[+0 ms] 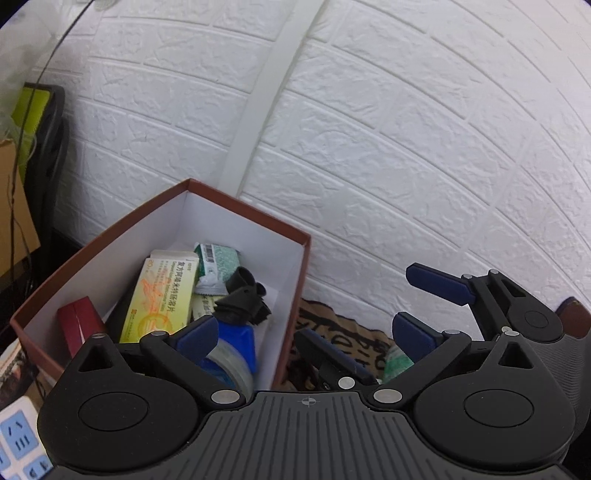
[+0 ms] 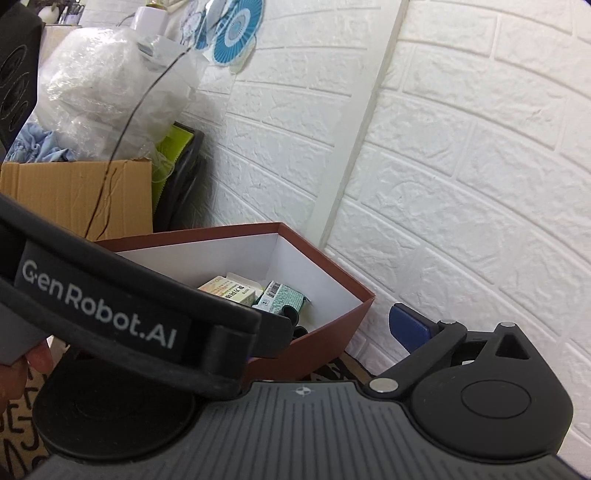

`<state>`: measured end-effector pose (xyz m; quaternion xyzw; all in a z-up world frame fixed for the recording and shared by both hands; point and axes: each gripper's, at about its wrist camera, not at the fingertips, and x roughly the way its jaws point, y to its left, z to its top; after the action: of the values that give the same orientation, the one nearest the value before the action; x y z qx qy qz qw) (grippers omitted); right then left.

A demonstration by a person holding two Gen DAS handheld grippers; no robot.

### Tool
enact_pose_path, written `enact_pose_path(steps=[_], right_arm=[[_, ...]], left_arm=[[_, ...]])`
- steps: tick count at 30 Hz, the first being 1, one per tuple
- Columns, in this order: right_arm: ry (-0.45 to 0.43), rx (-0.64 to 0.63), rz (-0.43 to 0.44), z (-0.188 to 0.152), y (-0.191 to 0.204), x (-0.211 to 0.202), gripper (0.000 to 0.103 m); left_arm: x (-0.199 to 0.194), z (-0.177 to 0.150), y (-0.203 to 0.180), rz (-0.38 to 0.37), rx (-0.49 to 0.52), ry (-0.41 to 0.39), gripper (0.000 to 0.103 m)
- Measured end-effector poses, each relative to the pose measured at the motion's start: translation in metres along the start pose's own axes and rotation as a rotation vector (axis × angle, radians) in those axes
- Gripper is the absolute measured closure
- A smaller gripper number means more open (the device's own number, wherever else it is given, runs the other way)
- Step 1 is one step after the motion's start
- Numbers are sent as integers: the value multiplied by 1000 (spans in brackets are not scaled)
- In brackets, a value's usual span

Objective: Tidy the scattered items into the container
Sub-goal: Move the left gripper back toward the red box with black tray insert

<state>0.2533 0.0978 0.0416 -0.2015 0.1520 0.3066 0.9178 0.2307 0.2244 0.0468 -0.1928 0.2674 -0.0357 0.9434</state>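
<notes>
The left gripper (image 1: 304, 338) fills the bottom of its own view with its jaws spread wide and nothing between them: one blue pad sits over the box, the other at lower right. Beyond it, at right, the right gripper (image 1: 373, 317) shows too, jaws apart and empty, over a patterned mat (image 1: 332, 332).

The box (image 1: 291, 288) stands at lower left of the left view, a corner pointing away toward the wall (image 1: 406, 129). Inside, nearest the lens, lies a blue tape dispenser (image 1: 236, 350), partly hidden by the pad. A black clip (image 1: 245, 299) rests just above it. The yellow carton (image 1: 162, 295) lies with its long axis running from lower left to upper right, one end toward the far corner. A green packet (image 1: 218, 258) lies beyond it. A red carton (image 1: 79, 325) leans on the left wall of the box.

The right view hides most of this behind the left gripper's body. It shows only the two far packs, one blue finger (image 2: 408, 326), and, at upper left, a cardboard box (image 2: 74, 195), bagged clutter (image 2: 99, 85) and a blue paper fan (image 2: 232, 33). A power strip (image 1: 18, 443) appears only in the left view.
</notes>
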Motion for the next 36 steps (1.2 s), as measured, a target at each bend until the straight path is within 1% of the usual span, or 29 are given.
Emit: enact_pose_path(steps=[4,7,11,15,17,23,27,30,36], right_arm=[[-11,1,-2,-3,3,-26,2],[-26,7,10,-7,5,-53,2],[-50,6,-1,-16,2,-95,1],[-60,51,7,-34,-3,-136,0],[-61,71,1,-47,-3,-157,0],[-55,92,-89,-97,7,-204,0],[-28,121,-145,-130,13,-221,0],[5,155,-156,-149,9,-226,0],[15,185,-196,-160,-5,-229,0]], left_arm=[[-20,-10,-23,-8,10,-1,0],[-39,-22,-43,1,21,-9,0],[-62,-44,-73,-32,38,-19,0],[-77,-76,-100,-83,40,-17,0],[-80,-95,-111,-99,44,0,0],[-86,-155,-136,-153,79,60,0],[-75,-184,-146,-182,83,138,0],[-66,-192,-152,-185,90,169,0],[-62,-180,-156,-186,100,139,0]])
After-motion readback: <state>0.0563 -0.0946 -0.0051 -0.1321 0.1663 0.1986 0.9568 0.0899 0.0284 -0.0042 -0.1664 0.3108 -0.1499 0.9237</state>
